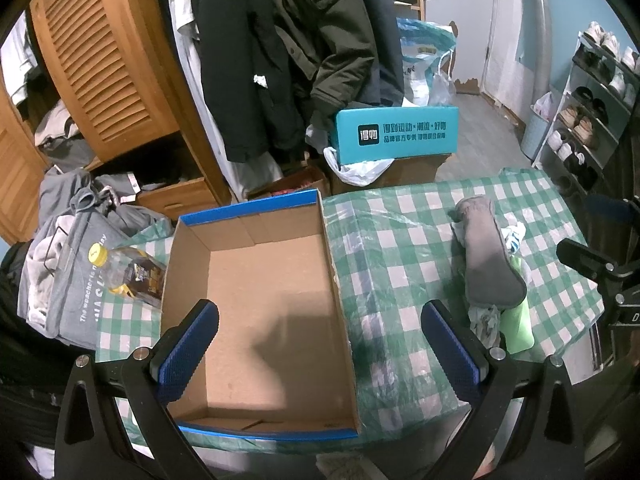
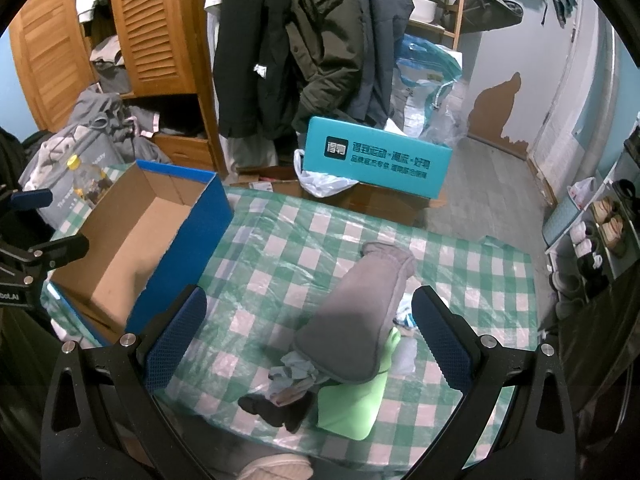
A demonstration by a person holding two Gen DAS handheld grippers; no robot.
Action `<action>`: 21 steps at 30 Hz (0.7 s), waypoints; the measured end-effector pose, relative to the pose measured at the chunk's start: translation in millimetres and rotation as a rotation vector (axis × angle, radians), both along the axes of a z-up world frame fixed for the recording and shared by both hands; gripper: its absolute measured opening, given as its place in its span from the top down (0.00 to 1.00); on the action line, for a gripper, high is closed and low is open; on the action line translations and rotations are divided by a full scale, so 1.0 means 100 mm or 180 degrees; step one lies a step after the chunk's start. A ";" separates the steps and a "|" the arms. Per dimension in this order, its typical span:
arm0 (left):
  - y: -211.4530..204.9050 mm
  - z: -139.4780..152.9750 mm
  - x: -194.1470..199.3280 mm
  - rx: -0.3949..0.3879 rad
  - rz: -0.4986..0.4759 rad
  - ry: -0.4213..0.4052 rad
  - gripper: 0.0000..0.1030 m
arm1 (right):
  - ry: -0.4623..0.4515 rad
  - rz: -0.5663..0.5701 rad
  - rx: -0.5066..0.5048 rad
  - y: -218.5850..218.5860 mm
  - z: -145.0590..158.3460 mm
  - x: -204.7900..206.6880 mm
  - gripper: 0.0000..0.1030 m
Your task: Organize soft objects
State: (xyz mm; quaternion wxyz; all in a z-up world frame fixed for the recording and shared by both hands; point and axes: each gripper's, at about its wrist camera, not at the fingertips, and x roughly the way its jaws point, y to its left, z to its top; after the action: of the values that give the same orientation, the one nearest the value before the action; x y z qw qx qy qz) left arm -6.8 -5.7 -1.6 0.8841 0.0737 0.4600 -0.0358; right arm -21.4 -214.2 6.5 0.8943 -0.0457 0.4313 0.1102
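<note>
my left claw (image 1: 319, 320): spread wide, holding nothing, above the box (image 1: 264, 304). my right claw (image 2: 309, 306): spread wide, holding nothing, above the sock pile. box: open cardboard, blue outside, bare inside, on the checked cloth (image 2: 320, 232), left part. grey sock (image 2: 352, 320): on top of a green sock (image 2: 352, 404), right of the box, apart from it. dark sock (image 2: 280, 410) and pale scraps: touching that pile. bottle (image 1: 134, 272): just left of the box.

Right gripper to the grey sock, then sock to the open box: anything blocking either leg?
Nothing visible. The right gripper hangs open over the grey sock, which tops the pile. Only bare checked tablecloth lies between it and the open box, whose blue side wall the sock must clear.
</note>
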 end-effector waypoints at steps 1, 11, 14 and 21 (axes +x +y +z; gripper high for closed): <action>-0.01 -0.01 -0.01 0.0003 -0.0002 0.0004 0.01 | 0.0003 -0.0005 0.0001 -0.01 -0.02 0.00 0.02; -0.06 -0.11 -0.04 0.0029 -0.0019 0.0035 0.01 | 0.0055 -0.0054 0.0005 -0.07 -0.05 0.01 0.02; -0.06 -0.11 -0.04 0.0028 -0.0022 0.0038 0.01 | 0.0047 -0.0053 -0.0003 -0.08 -0.05 0.00 0.02; -0.05 -0.11 -0.03 0.0029 -0.0023 0.0044 0.01 | 0.0067 -0.0054 -0.0009 -0.10 -0.07 0.00 0.02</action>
State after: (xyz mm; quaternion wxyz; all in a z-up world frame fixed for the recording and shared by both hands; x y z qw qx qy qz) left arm -9.7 -10.9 -12.5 0.8805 0.0791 0.4660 -0.0375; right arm -21.7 -224.3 -0.1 0.8906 -0.0423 0.4412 0.1024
